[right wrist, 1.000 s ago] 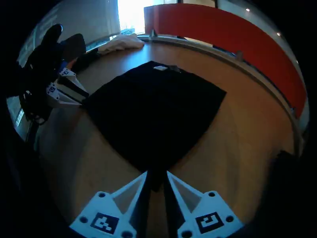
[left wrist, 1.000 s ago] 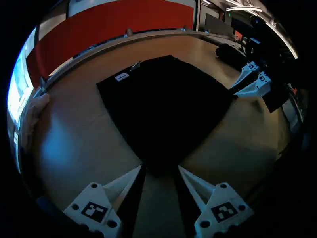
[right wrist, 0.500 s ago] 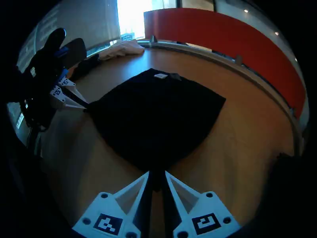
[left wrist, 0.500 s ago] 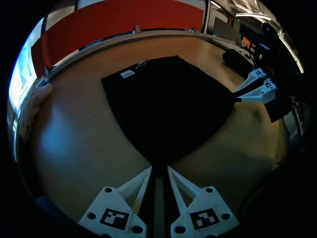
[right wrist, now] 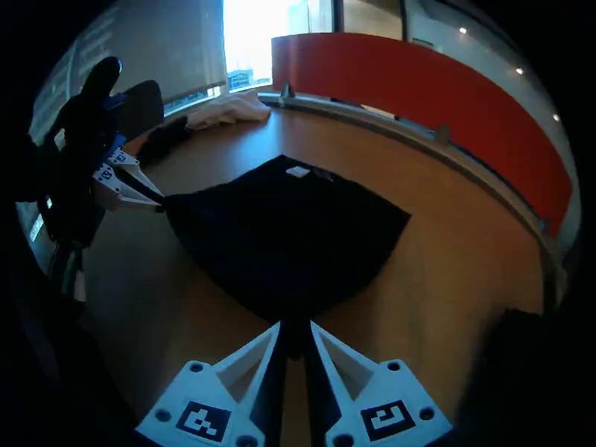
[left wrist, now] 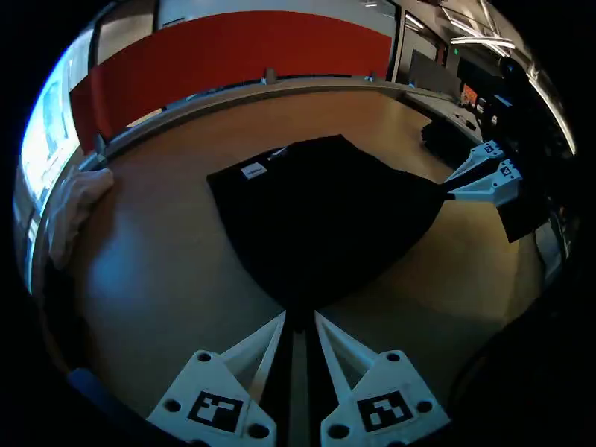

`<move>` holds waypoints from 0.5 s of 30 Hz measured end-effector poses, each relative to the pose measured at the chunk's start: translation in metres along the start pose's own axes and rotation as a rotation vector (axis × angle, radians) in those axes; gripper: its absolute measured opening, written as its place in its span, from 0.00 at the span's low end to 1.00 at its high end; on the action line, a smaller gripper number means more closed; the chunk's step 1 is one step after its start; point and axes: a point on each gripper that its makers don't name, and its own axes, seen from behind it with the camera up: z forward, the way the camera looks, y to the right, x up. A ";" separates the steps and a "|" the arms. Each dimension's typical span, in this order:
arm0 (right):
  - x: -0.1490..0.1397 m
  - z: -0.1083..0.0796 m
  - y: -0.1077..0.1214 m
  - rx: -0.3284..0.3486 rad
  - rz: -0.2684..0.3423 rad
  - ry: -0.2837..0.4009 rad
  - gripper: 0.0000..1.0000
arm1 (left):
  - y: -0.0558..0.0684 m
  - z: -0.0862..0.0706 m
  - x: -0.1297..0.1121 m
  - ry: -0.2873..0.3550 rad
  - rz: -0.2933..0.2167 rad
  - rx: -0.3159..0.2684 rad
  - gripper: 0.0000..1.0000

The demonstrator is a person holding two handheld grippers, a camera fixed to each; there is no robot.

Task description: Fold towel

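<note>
A black towel lies spread on the wooden table, with a small white tag at its far corner. In the left gripper view my left gripper is shut on the towel's near corner, and the right gripper pinches another corner at the right. In the right gripper view the towel stretches away from my right gripper, which is shut on its near corner. There the left gripper holds the left corner. Both held corners look lifted off the table.
A red panel runs behind the table's raised back rim. A crumpled pale cloth lies at the table's far left edge, also seen as the pale cloth by the window. Dark objects sit at the right end.
My left gripper has closed from open onto the towel's corner. Both grippers have risen and pulled back, lifting their corners, so the towel looks smaller and farther away.
</note>
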 end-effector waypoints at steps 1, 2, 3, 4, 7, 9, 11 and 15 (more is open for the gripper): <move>0.004 -0.003 0.000 0.000 -0.001 0.005 0.13 | 0.000 -0.003 0.003 0.003 -0.004 0.003 0.11; 0.007 -0.006 0.000 0.000 -0.002 0.010 0.13 | -0.001 -0.006 0.005 0.005 -0.008 0.005 0.11; 0.011 -0.009 -0.001 0.000 -0.003 0.016 0.13 | -0.001 -0.010 0.008 0.008 -0.011 0.008 0.11; 0.015 -0.012 -0.001 0.000 -0.004 0.021 0.13 | -0.001 -0.013 0.011 0.010 -0.013 0.009 0.11; 0.025 -0.022 -0.001 -0.001 -0.008 0.035 0.13 | -0.001 -0.024 0.019 0.018 -0.018 0.013 0.11; 0.030 -0.029 -0.002 -0.002 -0.012 0.042 0.13 | 0.000 -0.031 0.024 0.023 -0.021 0.014 0.11; 0.035 -0.035 -0.003 -0.002 -0.016 0.048 0.13 | 0.001 -0.038 0.028 0.026 -0.025 0.015 0.11; 0.044 -0.047 -0.004 -0.003 -0.022 0.061 0.13 | 0.004 -0.051 0.036 0.033 -0.036 0.015 0.11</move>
